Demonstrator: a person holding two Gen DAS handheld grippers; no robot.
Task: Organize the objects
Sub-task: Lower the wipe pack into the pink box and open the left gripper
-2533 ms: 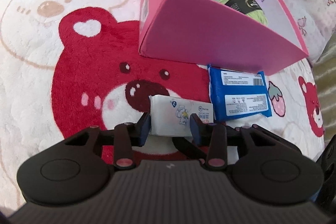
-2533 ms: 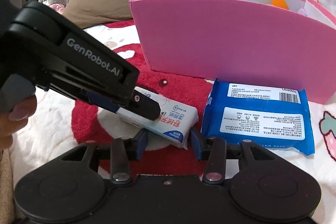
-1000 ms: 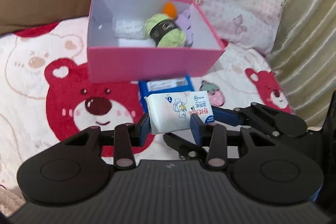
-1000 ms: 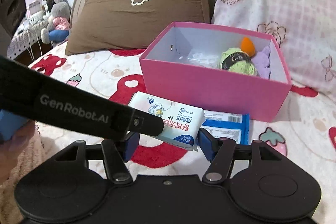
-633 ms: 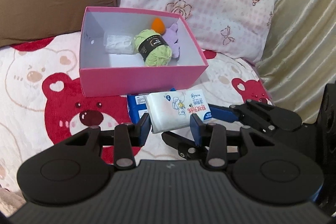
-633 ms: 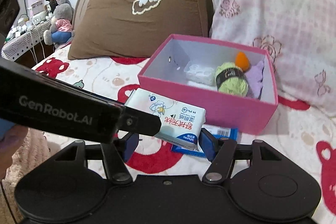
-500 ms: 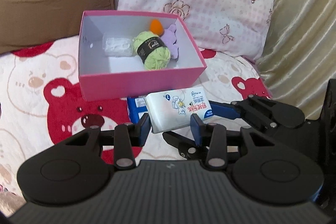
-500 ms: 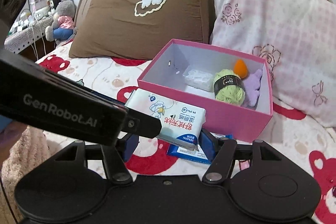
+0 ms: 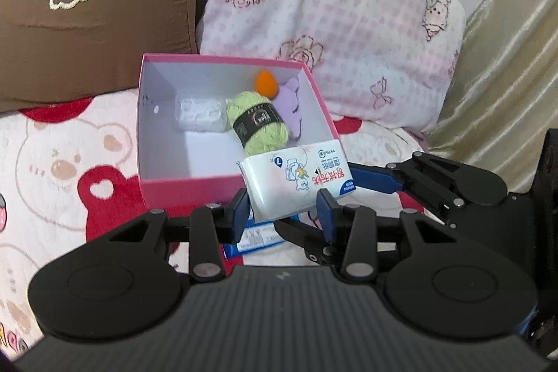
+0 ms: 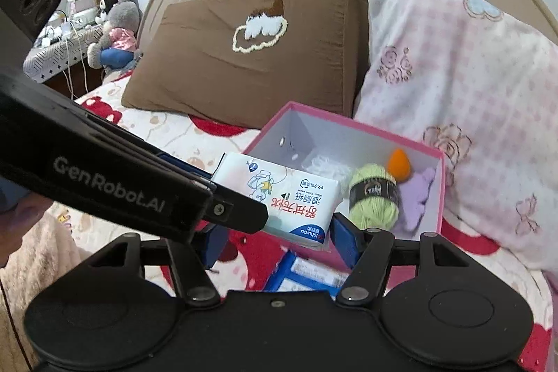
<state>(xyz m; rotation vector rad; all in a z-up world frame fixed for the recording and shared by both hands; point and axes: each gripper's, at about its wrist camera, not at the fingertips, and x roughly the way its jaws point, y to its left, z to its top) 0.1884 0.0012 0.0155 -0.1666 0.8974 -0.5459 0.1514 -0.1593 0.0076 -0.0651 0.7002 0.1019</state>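
Note:
A white tissue pack (image 9: 296,182) (image 10: 279,197) hangs in the air at the near rim of the open pink box (image 9: 191,187) (image 10: 440,183). My left gripper (image 9: 284,211) is shut on its near end. My right gripper (image 10: 275,241) is shut on it from the right side; its blue fingers (image 9: 375,180) show beside the pack. The box holds a green yarn ball (image 9: 259,124) (image 10: 373,201), an orange ball (image 9: 265,82), a purple plush (image 9: 291,107) and a white packet (image 9: 200,112). A blue wipes pack (image 9: 251,239) (image 10: 307,278) lies on the blanket under the grippers.
The box stands on a red bear blanket (image 9: 69,169). A brown pillow (image 9: 87,6) and a pink checked pillow (image 9: 331,23) lean behind it. A gold curtain (image 9: 505,75) hangs at the right. A bedside table with plush toys (image 10: 111,27) is far left.
Both grippers have lifted the tissue pack off the blanket and carried it up and forward to the box's near rim. The blue wipes pack stays on the blanket.

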